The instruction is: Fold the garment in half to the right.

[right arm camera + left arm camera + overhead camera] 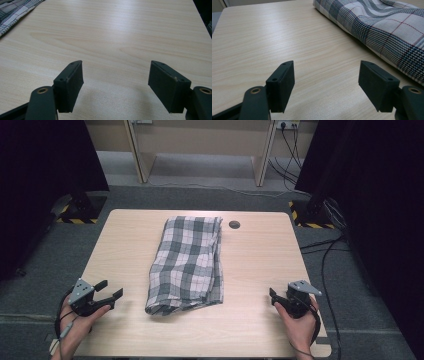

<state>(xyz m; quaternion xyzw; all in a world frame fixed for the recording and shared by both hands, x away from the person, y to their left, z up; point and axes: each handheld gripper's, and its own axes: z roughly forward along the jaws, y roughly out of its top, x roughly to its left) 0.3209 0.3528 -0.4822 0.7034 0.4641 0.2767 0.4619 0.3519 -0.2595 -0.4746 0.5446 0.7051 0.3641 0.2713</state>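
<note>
both hands rest low at the near table (260, 250) corners, left gripper (112, 289) and right gripper (273, 296) with jaws spread and empty. the folded checked cloth (187, 262) lies at the middle, its long axis running near to far.

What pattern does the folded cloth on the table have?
The cloth is checked: dark blue-grey and white squares with thin red lines, shown best in the left gripper view.
</note>
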